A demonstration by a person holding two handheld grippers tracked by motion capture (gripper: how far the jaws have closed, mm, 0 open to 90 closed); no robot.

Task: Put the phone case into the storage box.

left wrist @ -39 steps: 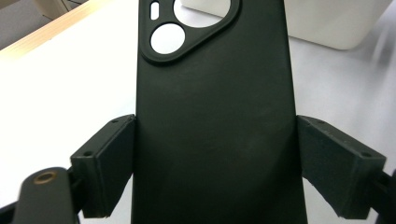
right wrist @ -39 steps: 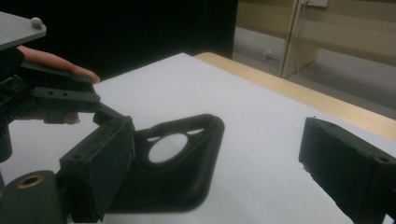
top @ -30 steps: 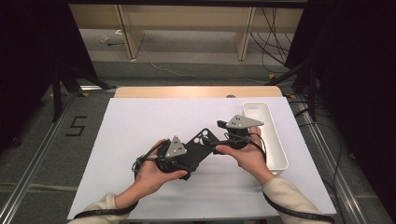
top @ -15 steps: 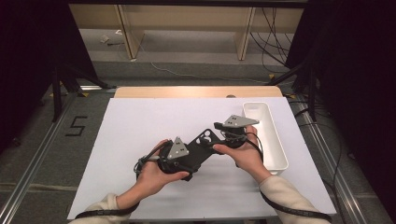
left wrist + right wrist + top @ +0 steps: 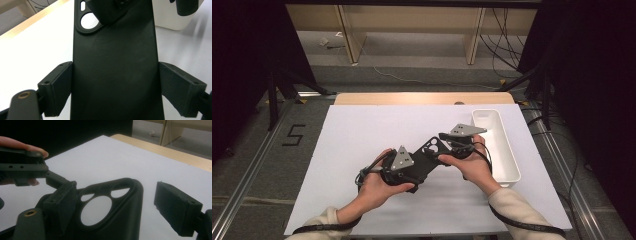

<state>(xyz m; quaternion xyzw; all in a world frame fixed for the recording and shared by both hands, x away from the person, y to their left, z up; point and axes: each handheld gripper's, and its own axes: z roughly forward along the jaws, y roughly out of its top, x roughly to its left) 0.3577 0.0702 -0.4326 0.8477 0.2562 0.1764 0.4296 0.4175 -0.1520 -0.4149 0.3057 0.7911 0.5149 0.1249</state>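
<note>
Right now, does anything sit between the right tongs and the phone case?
Nothing visible does. The right tongs already straddle the camera end of the phone case, jaws apart, while the left tongs clamp its sides.

Black phone case [image 5: 110, 215] between parted tool [image 5: 122, 207] jaws

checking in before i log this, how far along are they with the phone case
Done: the black phone case is off the table, clamped across its sides by the left gripper. In hand: the right gripper sits at the camera-cutout end; one jaw touches an edge, the other stands apart, so it has no grip yet. Left: closing that grip and likely placing the case in the empty white bin, a guess.
</note>
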